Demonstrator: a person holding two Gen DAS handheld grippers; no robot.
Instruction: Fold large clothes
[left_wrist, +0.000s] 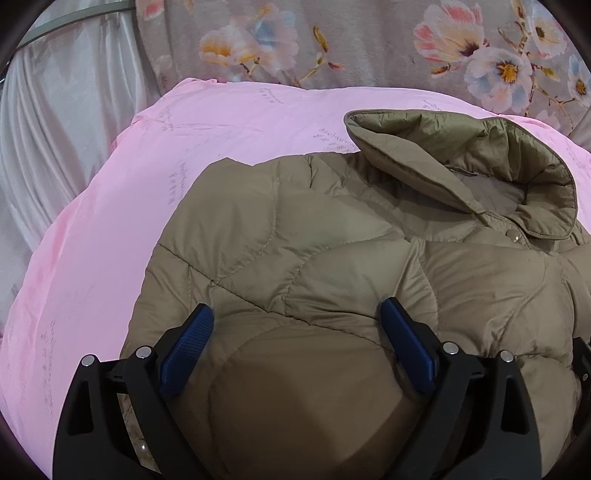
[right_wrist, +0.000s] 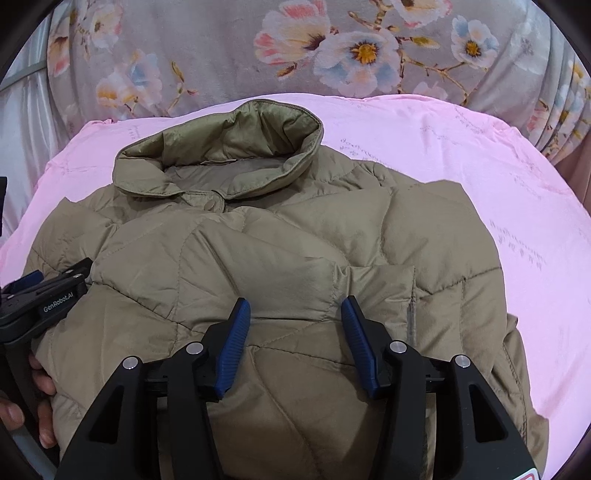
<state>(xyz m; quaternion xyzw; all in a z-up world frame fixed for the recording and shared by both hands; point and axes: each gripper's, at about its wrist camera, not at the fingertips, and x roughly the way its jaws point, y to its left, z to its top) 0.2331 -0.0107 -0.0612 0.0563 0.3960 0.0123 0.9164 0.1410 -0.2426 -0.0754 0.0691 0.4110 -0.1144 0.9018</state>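
Observation:
An olive quilted puffer jacket (left_wrist: 332, 240) (right_wrist: 295, 236) lies front-up on a pink quilt (left_wrist: 221, 122) (right_wrist: 480, 177), its sides folded in over its middle. The collar (left_wrist: 480, 166) (right_wrist: 229, 155) stands up at the far end, with a snap button (left_wrist: 512, 234) below it. My left gripper (left_wrist: 295, 308) hangs wide open just over the jacket's near left part, a puffed panel bulging between its blue pads (left_wrist: 188, 347). My right gripper (right_wrist: 294, 302) stands about half open above the near right part by a pocket seam (right_wrist: 412, 314). Its pads do not visibly pinch the fabric.
A grey floral blanket (left_wrist: 369, 44) (right_wrist: 332, 48) lies beyond the quilt. White satin cloth (left_wrist: 55, 129) hangs at the left. In the right wrist view the left gripper's body (right_wrist: 48, 295) and the hand (right_wrist: 40, 387) holding it sit at the left edge, against the jacket.

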